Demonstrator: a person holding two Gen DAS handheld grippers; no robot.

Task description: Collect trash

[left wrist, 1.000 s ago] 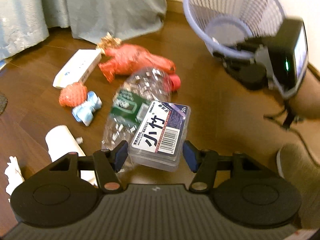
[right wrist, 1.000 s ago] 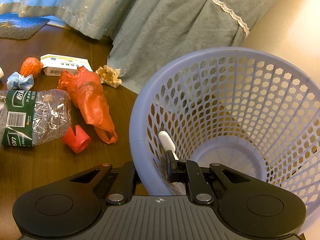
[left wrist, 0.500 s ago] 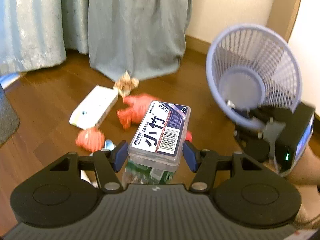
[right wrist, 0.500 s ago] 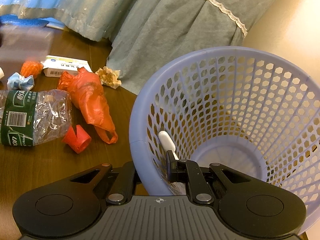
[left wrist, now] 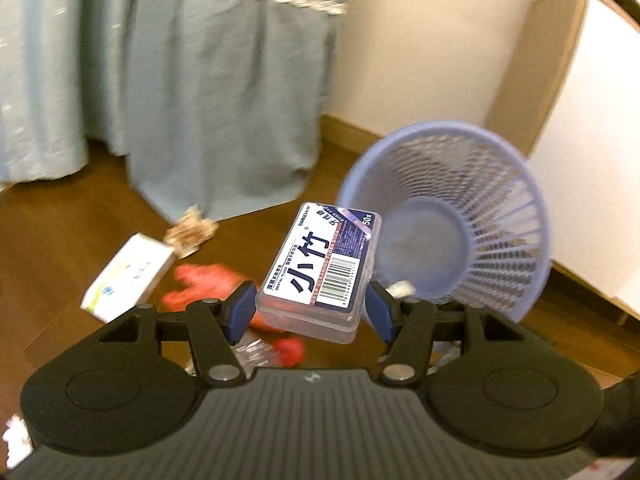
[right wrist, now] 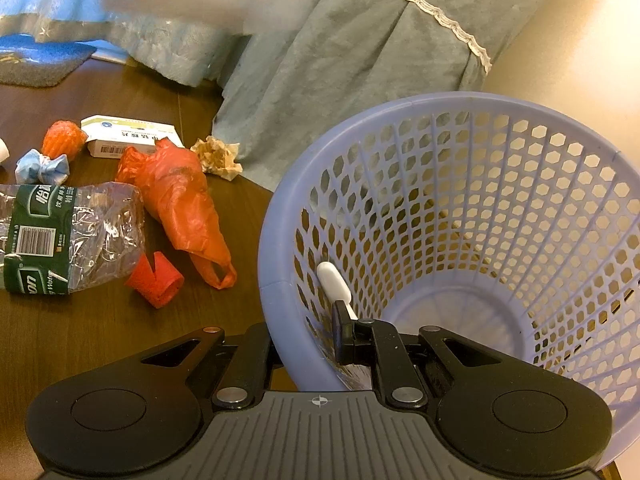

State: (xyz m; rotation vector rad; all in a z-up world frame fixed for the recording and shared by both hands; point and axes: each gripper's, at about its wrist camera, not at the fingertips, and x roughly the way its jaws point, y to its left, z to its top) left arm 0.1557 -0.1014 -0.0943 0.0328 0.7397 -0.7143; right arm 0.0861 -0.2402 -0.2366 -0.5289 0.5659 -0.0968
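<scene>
Trash lies scattered on the brown wood floor point(right wrist: 100, 332): far left, a crushed clear bottle point(right wrist: 60, 236); to its right, an orange plastic bag point(right wrist: 180, 196), a white carton point(right wrist: 128, 138) and a crumpled paper wad point(right wrist: 218, 156) (all near a grey-blue curtain point(right wrist: 340, 80)). The left gripper point(left wrist: 312, 308) pinches a clear plastic floss box point(left wrist: 324, 268), held off the floor just left of the tilted lavender basket point(right wrist: 472, 216). At right, the right gripper point(right wrist: 304, 340) is clamped on the basket's near rim, one finger inside, one outside.

"小竹", "50" on floss box point(left wrist: 320, 270)
</scene>
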